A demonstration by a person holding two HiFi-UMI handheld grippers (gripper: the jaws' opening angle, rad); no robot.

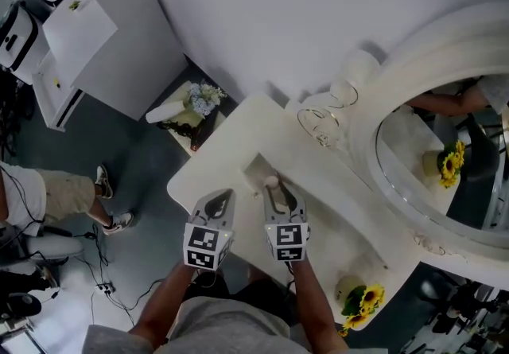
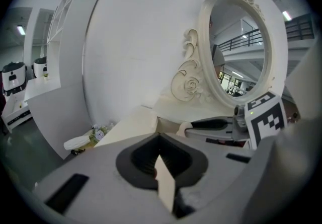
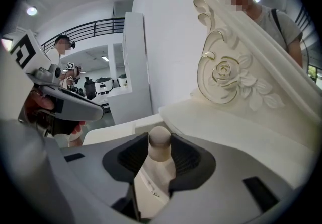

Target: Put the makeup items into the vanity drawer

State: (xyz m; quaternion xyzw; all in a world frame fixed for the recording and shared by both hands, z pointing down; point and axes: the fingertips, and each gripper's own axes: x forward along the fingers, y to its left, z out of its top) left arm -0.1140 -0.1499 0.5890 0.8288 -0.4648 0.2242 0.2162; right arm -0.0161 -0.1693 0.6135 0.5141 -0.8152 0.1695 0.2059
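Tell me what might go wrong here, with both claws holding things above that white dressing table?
The right claw pinches the cream round-capped bottle at its narrow top end, so it might tilt or slip. The left claw holds a thin pale flat piece edge-on, which could twist out. Both claws hang close together by the narrow drawer opening and might bump.

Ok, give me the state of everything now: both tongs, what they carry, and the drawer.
left tongs: shut on thin cream piece
right tongs: shut on cream bottle
drawer: open
thin cream piece: held, not yet in the drawer
cream bottle: capped, held, cap end by the drawer
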